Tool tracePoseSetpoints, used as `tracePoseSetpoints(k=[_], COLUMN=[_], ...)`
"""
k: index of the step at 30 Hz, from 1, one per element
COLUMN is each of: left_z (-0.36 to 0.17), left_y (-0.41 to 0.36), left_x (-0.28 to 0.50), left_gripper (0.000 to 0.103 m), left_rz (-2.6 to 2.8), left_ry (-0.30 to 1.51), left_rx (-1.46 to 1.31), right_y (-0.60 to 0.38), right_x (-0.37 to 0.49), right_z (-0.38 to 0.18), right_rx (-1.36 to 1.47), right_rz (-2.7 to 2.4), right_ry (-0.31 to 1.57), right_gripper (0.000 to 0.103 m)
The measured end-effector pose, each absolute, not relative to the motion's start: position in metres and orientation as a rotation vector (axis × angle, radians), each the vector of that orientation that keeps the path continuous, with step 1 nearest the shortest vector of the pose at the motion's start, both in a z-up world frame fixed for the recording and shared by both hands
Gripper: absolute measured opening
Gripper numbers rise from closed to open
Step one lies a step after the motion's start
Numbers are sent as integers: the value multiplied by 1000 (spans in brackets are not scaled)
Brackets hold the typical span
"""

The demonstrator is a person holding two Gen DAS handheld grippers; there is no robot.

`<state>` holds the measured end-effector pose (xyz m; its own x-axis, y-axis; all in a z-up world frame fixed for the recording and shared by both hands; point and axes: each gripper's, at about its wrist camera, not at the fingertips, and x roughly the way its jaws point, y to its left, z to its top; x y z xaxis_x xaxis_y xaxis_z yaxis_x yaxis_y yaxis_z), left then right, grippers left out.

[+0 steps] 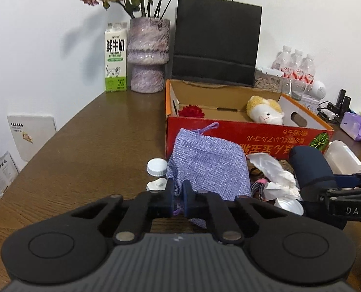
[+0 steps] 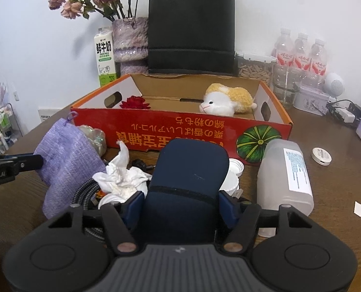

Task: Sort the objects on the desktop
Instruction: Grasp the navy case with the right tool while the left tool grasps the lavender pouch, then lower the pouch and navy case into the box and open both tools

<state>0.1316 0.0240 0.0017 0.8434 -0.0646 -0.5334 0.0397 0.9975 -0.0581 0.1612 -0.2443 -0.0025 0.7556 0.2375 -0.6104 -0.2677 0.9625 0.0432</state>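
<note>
Free room: bare surface (image 1: pixel 95 146) left of the pouch (image 1: pixel 209 165).
Obstacles: red box (image 2: pixel 180 131) ahead; bottle (image 2: pixel 285 172) lying right; clutter between.

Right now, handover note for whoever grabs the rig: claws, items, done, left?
Left claw: shut on the near corner of the purple mesh pouch.
Right claw: closing around the navy case; its pads look about on the case's sides, firm grip not certain.
Done: red flower and plush sheep lie in the orange cardboard box.
Left in front of the box: pouch, case, crumpled tissue, white bottle cap, braided cable, clear plastic bottle on its side.
</note>
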Motion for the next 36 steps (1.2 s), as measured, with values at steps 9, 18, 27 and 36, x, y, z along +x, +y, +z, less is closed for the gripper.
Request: tracePoseSetpoints(k=[9,18,27,36], left_z=[24,59,92,113], left_y=[18,2,-14,-25], left_x=[111,98,107,151], left_gripper=[6,5,5,5], left_rz=[-77,-120,-159,-180], left_ry=[431,287,183,154], left_rx=[-7,44,36,-68], right_y=[-249,-255,-261,-262], right_x=[145,134,140,179], right_z=[11,33,61,89], right_rx=[-26,-15,-13,-3], right_rz=[283,284,277,261], right_ry=[602,520,433,362], right_gripper=[63,63,63,63])
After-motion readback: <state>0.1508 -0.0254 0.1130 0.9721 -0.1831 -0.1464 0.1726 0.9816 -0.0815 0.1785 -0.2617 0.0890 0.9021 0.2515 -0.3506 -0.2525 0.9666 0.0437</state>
